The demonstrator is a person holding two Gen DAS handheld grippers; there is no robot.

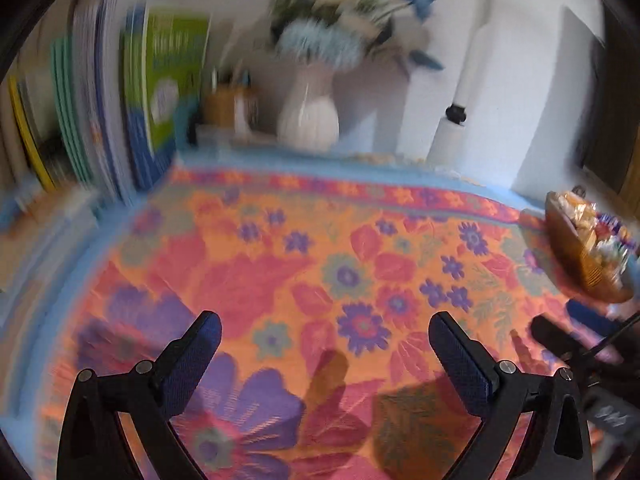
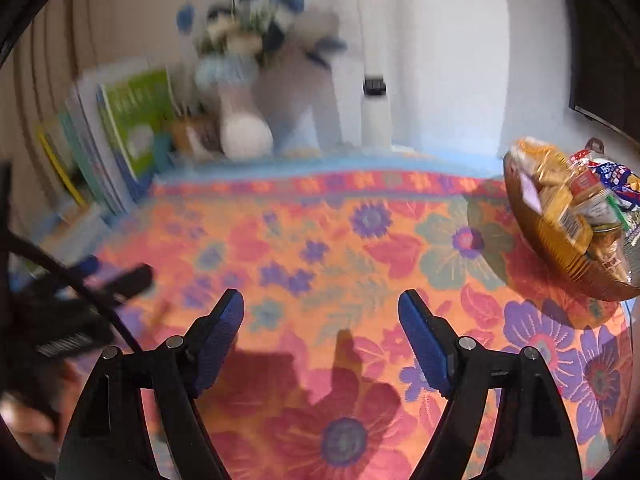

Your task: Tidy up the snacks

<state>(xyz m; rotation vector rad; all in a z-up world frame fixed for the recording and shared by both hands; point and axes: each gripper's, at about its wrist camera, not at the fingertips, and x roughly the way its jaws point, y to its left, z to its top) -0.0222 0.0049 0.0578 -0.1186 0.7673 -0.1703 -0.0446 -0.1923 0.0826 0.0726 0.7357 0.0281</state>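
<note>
Several wrapped snacks sit heaped in a brown basket at the right edge of the tabletop, gathered in one container, presumably so they stay together rather than scattered over the flowered cloth. Nothing else edible shows on the open cloth (both views are smeared, so small wrappers could be missed). The right tool stands partly spread and empty, angled down at bare cloth, the basket off to its right. The left tool gapes wide, also holding nothing, with the basket near its far right. Books and a white vase line the back wall, well apart from the basket, leaving the middle free for work.
</note>
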